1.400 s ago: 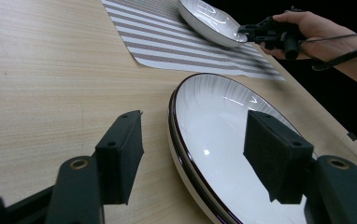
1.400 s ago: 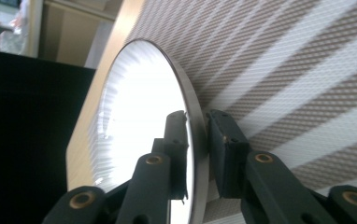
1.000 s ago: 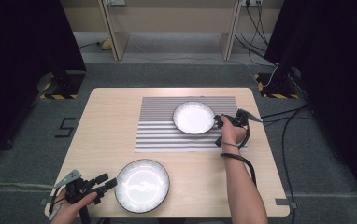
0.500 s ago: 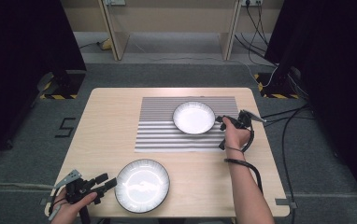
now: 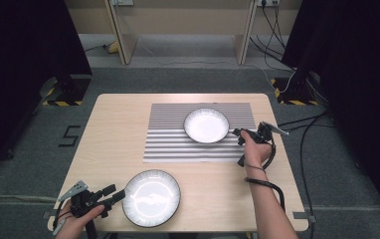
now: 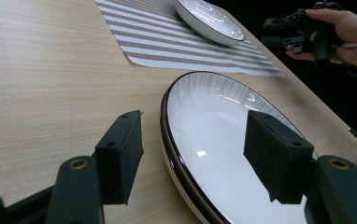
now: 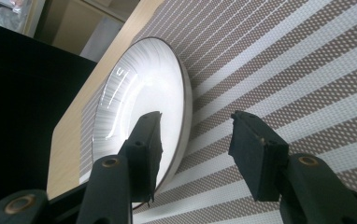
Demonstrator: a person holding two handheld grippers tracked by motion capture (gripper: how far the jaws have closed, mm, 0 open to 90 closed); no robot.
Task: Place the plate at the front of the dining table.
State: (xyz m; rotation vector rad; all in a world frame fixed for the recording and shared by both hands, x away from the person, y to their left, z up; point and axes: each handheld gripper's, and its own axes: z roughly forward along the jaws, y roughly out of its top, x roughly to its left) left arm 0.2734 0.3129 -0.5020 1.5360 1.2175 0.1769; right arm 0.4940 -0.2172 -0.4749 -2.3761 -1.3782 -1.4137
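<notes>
The right gripper (image 5: 238, 133) has just been opening, jaws apart, nothing between them, beside the small white dark-rimmed plate (image 5: 206, 125) on the striped placemat (image 5: 168, 144). The left gripper (image 5: 114, 194) gapes around the rim of the larger white plate (image 5: 151, 197), not pressing it.

One sign can be read: a dark figure "5" (image 5: 69, 136) marked on the grey floor (image 5: 29, 164) to the left of the table (image 5: 123, 124), seen in the high view (it reads as a squared, blocky numeral). The plates, the striped mat and the grippers carry no lettering that can be made out in any view.
</notes>
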